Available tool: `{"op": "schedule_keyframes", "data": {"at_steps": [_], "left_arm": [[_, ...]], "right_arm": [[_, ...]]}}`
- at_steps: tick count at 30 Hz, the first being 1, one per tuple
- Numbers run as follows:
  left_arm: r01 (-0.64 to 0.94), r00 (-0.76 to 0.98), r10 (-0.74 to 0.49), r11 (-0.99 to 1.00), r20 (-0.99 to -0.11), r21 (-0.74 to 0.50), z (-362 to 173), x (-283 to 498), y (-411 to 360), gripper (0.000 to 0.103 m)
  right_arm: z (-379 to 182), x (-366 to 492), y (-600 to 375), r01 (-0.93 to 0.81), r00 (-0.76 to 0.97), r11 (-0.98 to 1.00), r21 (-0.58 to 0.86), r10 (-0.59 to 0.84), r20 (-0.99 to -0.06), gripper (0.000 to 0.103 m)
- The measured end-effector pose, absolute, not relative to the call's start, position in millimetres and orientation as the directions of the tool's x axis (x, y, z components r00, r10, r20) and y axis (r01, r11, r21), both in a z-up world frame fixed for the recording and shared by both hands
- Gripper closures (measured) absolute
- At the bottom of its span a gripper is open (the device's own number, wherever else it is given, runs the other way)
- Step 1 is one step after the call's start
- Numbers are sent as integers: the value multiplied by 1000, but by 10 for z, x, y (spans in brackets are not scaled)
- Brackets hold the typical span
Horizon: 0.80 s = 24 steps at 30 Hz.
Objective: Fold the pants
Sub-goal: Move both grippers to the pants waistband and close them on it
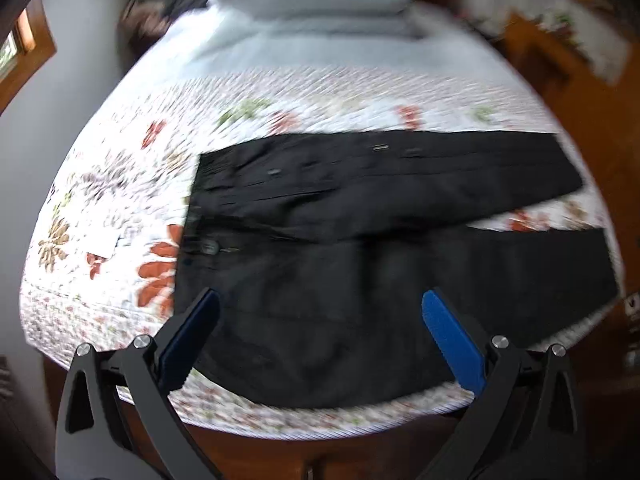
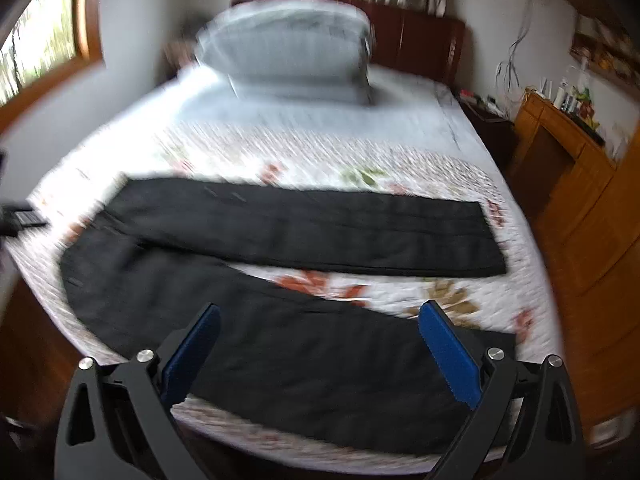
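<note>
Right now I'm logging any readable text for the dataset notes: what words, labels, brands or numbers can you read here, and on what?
None can be read.
Black pants: small marks near the waist, no legible label.
White tag at the right edge of the left wrist view: a dark mark, too blurred and cut off to read.
Bottles on the wooden cabinet: too small and blurred.

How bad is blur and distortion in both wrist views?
Left wrist: heavy motion blur on the quilt and black pants, while the left tongs stay sharp; fisheye bows the bed edge. Right wrist: similar smear on the pillow and pants, right tongs crisp, window overexposed.
</note>
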State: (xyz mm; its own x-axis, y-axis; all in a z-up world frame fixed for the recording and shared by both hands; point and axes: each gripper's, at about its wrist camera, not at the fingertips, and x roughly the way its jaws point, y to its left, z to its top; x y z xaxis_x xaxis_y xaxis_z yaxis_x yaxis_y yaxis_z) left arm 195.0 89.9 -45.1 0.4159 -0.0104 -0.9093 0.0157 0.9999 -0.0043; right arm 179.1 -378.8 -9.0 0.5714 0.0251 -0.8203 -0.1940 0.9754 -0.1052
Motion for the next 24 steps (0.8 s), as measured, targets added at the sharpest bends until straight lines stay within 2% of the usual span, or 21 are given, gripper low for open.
{"op": "schedule_keyframes", "data": {"at_steps": [2, 5, 12, 17, 22, 24], "left_arm": [[-28, 349, 8, 1000, -937, -2, -585, 2387, 1180, 2], [-122, 241, -66, 988, -968, -97, -831, 2969, 1653, 2], [-395, 89, -129, 906, -988, -154, -1601, 3845, 2577, 2], [-447, 25, -128, 886, -991, -126, -2141, 4156, 2829, 2], [-473, 19, -261, 848, -965, -238, -2380, 4292, 2847, 3], [-435, 12, -299, 858, -954, -274, -2405, 4329, 2745, 3]], "right_arm": [[-245, 2292, -4082, -158, 487, 986, -46, 37, -873, 3], [-534, 2940, -4549, -88, 365, 988, 126, 150, -919, 3], [-1194, 4134, -5559, 120, 300, 983, 136, 95, -949, 3], [-1481, 4667, -5971, 187, 341, 965, 182, 110, -934, 3], [-1626, 5020, -6016, 154, 358, 967, 203, 137, -924, 3], [-1630, 5126, -6029, 129, 368, 974, 188, 129, -921, 3]]}}
